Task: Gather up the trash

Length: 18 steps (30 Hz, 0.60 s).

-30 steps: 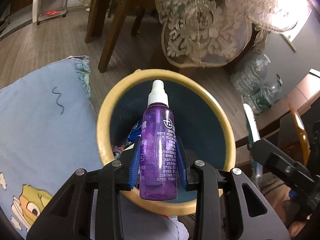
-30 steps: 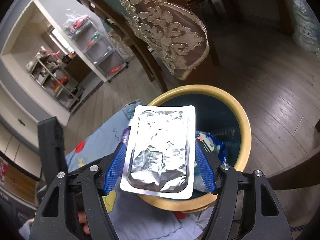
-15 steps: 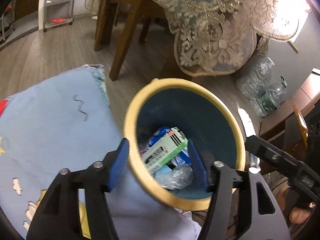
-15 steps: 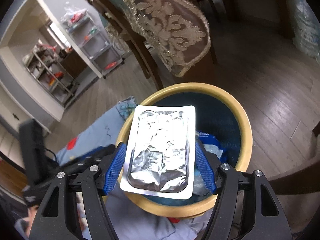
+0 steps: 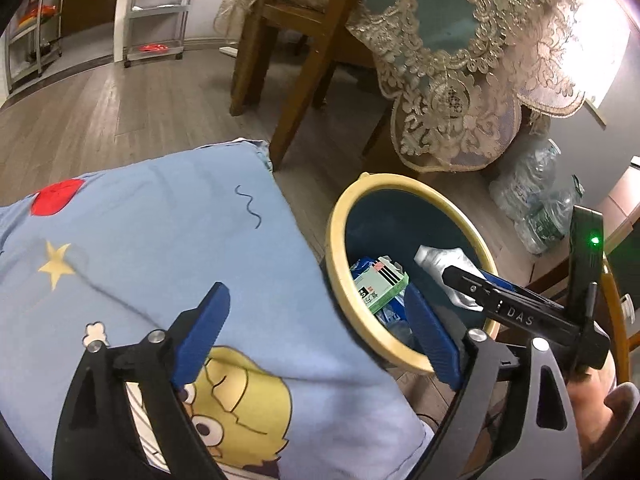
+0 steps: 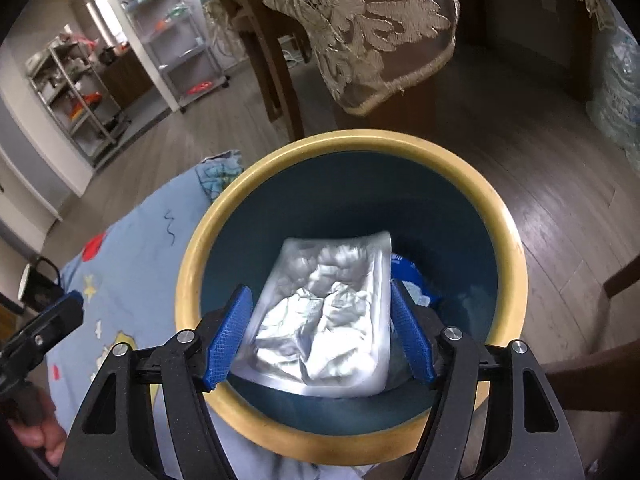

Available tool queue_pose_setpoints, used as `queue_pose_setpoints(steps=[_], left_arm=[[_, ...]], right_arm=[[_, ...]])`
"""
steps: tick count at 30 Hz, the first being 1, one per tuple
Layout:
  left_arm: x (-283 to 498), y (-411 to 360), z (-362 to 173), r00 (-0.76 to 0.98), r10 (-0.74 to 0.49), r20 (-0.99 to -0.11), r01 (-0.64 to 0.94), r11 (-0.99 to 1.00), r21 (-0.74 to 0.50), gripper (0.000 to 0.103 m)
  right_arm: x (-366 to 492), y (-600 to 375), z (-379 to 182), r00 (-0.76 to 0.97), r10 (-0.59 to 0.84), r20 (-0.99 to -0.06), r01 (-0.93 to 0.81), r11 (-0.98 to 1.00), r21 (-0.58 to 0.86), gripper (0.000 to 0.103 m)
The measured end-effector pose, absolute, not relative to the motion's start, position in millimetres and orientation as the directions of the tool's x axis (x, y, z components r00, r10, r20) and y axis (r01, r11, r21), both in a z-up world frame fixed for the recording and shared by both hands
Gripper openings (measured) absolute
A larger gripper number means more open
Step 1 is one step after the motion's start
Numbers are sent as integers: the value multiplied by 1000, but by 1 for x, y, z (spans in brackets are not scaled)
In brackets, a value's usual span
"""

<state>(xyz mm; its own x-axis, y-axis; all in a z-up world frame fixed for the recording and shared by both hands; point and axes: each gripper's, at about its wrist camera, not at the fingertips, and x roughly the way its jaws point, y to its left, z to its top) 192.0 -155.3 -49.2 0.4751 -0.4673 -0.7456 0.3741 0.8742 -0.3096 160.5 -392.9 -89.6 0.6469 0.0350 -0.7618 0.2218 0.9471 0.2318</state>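
A round bin (image 6: 352, 140) with a yellow rim and dark blue inside stands on the floor beside a light blue cartoon cushion (image 5: 160, 240). My right gripper (image 6: 322, 336) hangs over the bin's mouth and its jaws are opening. The silver foil blister pack (image 6: 324, 312) lies loose and blurred between them, tipping down into the bin. My left gripper (image 5: 320, 332) is over the cushion at the bin's rim (image 5: 336, 240), jaws opening wide with nothing between them. A green box (image 5: 380, 288) and blue wrappers lie in the bin. The purple spray bottle is out of sight.
A table with a lace cloth (image 5: 460, 92) and wooden chair legs (image 5: 304, 80) stand just behind the bin. A bag of plastic bottles (image 5: 536, 200) sits to the right. Metal shelves (image 6: 80, 92) line the far wall across the wooden floor.
The left gripper let the purple bottle drop into the bin, opened wide and swung left over the cushion. The right gripper came lower over the bin and the foil pack tipped forward.
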Motion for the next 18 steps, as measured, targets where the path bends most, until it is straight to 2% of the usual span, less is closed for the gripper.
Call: queue_pose_setpoints(steps=[1,5,12,18], left_arm=[[192,-154,-48,479,-465,-745,371,876,-309,91],[190,-152,-41,501,-459,-733,364,881,-303,97],[186,-156,-32,524,-443,-728,359,889,-283,97],[165,-161,-33,528,-427,-734,432,879,-200,97]], right_arm=[[159,-392,-88,650,34,-759,221,947,232,77],[149,-385,-79,669,30,-743,203,954,222,79],[121,-373,-52,703,11,-711,179,965,192,83],[96,-366,-34,718,-30,-695,183,972,147,85]])
